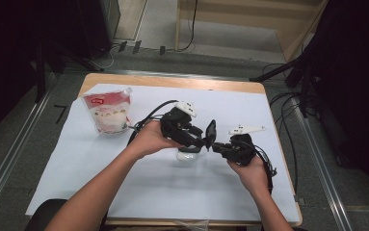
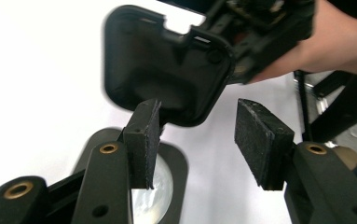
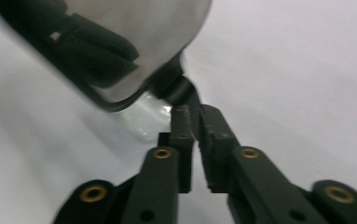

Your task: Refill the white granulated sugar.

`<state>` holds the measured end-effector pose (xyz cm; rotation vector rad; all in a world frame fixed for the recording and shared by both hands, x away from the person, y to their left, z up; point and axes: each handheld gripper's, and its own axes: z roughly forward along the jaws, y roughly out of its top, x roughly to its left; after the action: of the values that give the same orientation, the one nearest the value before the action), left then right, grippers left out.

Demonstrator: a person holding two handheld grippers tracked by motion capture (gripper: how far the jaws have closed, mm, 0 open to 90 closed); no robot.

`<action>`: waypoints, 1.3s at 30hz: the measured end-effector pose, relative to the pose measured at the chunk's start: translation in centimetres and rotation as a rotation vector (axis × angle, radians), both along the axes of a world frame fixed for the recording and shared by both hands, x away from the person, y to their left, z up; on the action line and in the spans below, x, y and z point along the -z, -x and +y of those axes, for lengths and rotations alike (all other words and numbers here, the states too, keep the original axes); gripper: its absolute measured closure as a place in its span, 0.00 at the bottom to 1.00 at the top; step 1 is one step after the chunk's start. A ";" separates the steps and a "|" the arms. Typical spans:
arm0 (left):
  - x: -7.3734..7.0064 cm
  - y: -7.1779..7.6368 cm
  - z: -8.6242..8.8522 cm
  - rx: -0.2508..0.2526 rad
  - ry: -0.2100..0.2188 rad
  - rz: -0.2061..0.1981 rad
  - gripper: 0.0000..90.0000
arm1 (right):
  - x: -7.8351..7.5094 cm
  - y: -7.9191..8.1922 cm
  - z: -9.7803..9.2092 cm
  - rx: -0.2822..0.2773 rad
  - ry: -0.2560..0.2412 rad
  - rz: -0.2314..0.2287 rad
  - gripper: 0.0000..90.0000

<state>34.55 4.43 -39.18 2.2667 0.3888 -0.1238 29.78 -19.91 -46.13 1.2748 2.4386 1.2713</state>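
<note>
At mid-table, above the clear box (image 1: 188, 155), our right gripper (image 1: 216, 147) pinches the black lid (image 1: 211, 133) by its tab, upright. Our left gripper (image 1: 202, 142) gapes beside it, holding nothing. We should steady the box before lowering the lid squarely.

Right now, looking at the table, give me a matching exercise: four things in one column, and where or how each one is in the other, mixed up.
Things:
1. pouch
2. lid
3. left gripper
4. container

States:
A. open, jaws apart
B. resting on the table below both grippers
C. standing upright at the left of the table
D. pinched at its edge by the right gripper, held up off the table

Pairs: 1-C, 2-D, 3-A, 4-B
</note>
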 end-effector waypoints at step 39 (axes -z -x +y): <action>-2.1 1.2 13.0 -0.269 0.009 0.035 0.52 | -2.6 5.8 9.9 -0.355 -0.020 -0.075 0.51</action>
<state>33.34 17.46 -37.05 2.1822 0.7056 -0.0263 23.93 -9.96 -43.57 0.8010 2.6848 1.3934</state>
